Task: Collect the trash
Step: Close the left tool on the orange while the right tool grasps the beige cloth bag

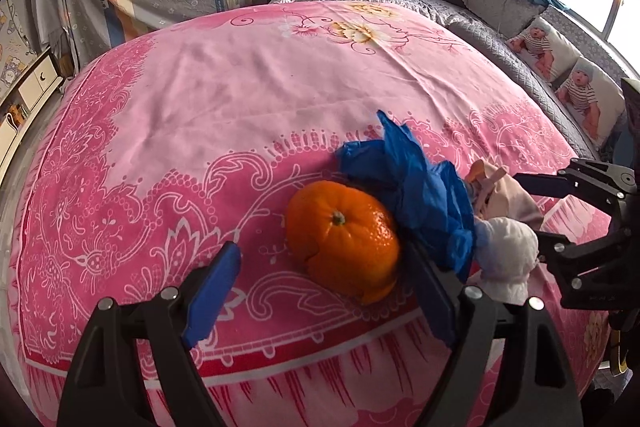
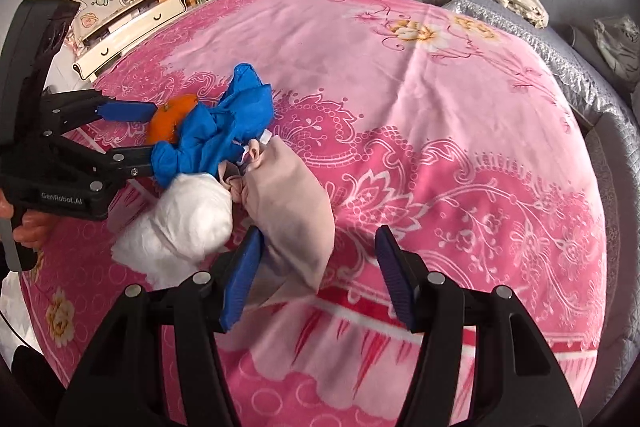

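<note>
Both tools angle down, wide: left tool (image 1: 326,259) straddles the orange peel (image 1: 343,239), right tool (image 2: 316,259) straddles the beige cloth (image 2: 292,211).

Two hand-held grippers, both angled downward

The left gripper (image 1: 324,291) has its jaws spread wide; the right gripper (image 2: 316,275) has its jaws apart, less wide, left pad touching cloth.

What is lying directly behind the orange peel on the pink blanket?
A crumpled blue plastic bag lies against the orange peel, on its far right side. Whether anything is under the bag cannot be seen.
</note>
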